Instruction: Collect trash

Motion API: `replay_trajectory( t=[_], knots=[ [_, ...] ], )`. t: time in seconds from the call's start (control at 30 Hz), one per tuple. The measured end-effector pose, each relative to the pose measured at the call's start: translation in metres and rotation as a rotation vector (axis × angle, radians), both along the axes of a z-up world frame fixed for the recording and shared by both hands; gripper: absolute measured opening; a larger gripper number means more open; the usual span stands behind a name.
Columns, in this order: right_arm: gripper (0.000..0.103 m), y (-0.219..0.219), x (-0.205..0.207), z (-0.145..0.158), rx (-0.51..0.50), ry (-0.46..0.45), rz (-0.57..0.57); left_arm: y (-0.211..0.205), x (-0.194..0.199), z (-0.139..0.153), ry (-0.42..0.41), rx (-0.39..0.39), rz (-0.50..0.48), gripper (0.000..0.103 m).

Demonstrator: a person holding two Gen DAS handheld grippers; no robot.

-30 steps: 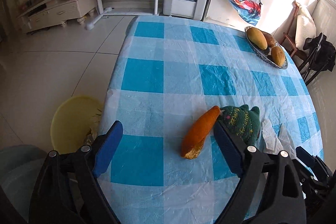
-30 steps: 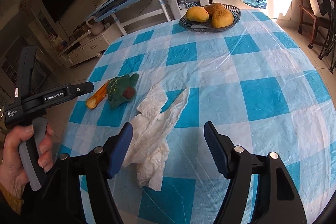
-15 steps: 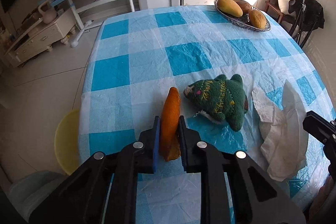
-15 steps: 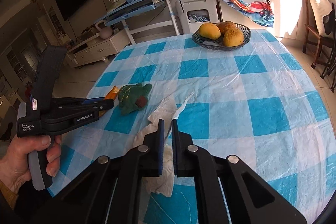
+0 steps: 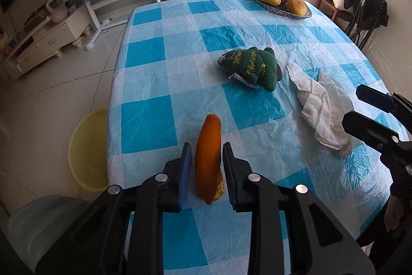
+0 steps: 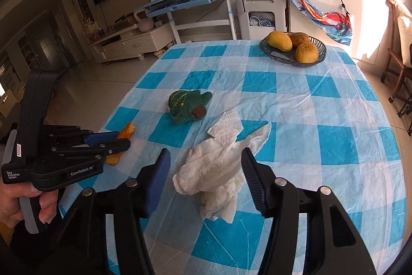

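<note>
Orange peel (image 5: pixel 208 159) is lying near the worktop (image 5: pixel 144 63) edge between the left tongs (image 5: pixel 206 166), whose jaws have just been opening slightly, gaps showing either side. Crumpled tissue (image 6: pixel 219 172) is sitting between the right tongs (image 6: pixel 206 172), just reopening wide, untouched.

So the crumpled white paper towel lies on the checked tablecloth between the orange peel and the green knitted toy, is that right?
Not quite. In the right wrist view the green knitted toy lies between the orange peel and the crumpled white paper towel; the towel is the outermost of the three. All lie on the checked tablecloth.
</note>
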State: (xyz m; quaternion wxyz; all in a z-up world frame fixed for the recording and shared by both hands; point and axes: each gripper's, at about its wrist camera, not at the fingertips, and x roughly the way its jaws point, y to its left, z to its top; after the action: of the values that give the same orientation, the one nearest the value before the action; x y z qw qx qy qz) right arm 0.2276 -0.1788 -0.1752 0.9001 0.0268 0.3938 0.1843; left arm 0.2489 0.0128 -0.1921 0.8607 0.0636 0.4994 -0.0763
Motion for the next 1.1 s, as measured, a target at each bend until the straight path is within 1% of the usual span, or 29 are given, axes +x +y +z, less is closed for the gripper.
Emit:
replay_trajectory(
  t=[0.03, 0.13, 0.2, 0.23, 0.27, 0.3, 0.33, 0.37, 0.4, 0.43, 0.5, 0.57, 0.63, 0.73, 0.8, 0.83, 0.87, 0.93, 1.0, 1.1],
  knots=[
    [0.073, 0.004, 0.004, -0.002, -0.023, -0.001, 0.003, -0.001, 0.001, -0.001, -0.002, 0.002, -0.001, 0.032],
    [0.069, 0.017, 0.015, -0.011, -0.109, 0.001, 0.015, -0.007, 0.003, -0.006, -0.005, 0.007, -0.005, 0.036],
    [0.055, 0.023, 0.023, -0.024, -0.156, 0.046, 0.022, -0.01, 0.006, -0.006, -0.013, 0.019, -0.007, 0.038],
    [0.04, 0.023, 0.026, -0.029, -0.164, 0.066, 0.017, -0.01, 0.007, -0.006, -0.01, 0.015, -0.004, 0.038],
    [0.03, 0.023, 0.026, -0.029, -0.164, 0.066, 0.017, -0.008, 0.008, -0.006, -0.013, 0.005, 0.001, 0.038],
    [0.02, 0.021, 0.025, -0.026, -0.152, 0.046, 0.007, -0.008, 0.01, -0.006, -0.007, 0.002, 0.004, 0.038],
    [0.014, 0.016, 0.025, -0.023, -0.137, 0.038, -0.002, -0.007, 0.011, -0.005, -0.006, -0.001, 0.005, 0.038],
    [0.014, 0.016, 0.025, -0.023, -0.137, 0.038, -0.002, -0.007, 0.012, -0.005, -0.005, -0.002, 0.006, 0.037],
    [0.014, 0.012, 0.025, -0.023, -0.118, 0.036, -0.012, -0.007, 0.013, -0.004, -0.005, -0.004, 0.008, 0.035],
    [0.014, 0.006, 0.024, -0.021, -0.079, 0.04, -0.02, -0.008, 0.013, -0.004, -0.006, -0.008, 0.009, 0.027],
    [0.014, -0.008, 0.023, -0.016, 0.033, 0.045, -0.032, -0.01, 0.013, -0.004, -0.006, -0.006, -0.001, 0.02],
    [0.014, -0.022, 0.02, -0.007, 0.159, 0.043, -0.036, -0.012, 0.01, -0.001, -0.02, -0.005, -0.013, 0.017],
    [0.014, -0.036, 0.018, 0.001, 0.281, 0.042, -0.04, -0.013, 0.007, 0.004, -0.033, -0.021, -0.027, 0.016],
    [0.014, -0.053, 0.014, 0.007, 0.441, 0.066, -0.045, -0.005, 0.003, 0.014, -0.043, -0.104, -0.031, 0.015],
    [0.014, -0.058, 0.012, 0.006, 0.517, 0.093, -0.043, 0.001, 0.0, 0.023, -0.066, -0.165, -0.034, 0.015],
    [0.014, -0.058, 0.01, 0.005, 0.538, 0.104, -0.04, 0.005, -0.002, 0.029, -0.08, -0.196, -0.036, 0.015],
    [0.014, -0.056, 0.008, 0.005, 0.539, 0.111, -0.036, 0.008, -0.004, 0.034, -0.094, -0.218, -0.035, 0.015],
    [0.014, -0.044, 0.005, 0.009, 0.499, 0.109, -0.013, 0.016, -0.007, 0.043, -0.123, -0.232, -0.019, 0.015],
    [0.014, -0.028, -0.002, 0.013, 0.441, 0.096, 0.024, 0.028, -0.006, 0.049, -0.137, -0.237, 0.012, 0.015],
    [0.014, -0.001, -0.013, 0.018, 0.339, 0.074, 0.087, 0.057, 0.004, 0.057, -0.146, -0.222, 0.077, 0.015]
  ],
)
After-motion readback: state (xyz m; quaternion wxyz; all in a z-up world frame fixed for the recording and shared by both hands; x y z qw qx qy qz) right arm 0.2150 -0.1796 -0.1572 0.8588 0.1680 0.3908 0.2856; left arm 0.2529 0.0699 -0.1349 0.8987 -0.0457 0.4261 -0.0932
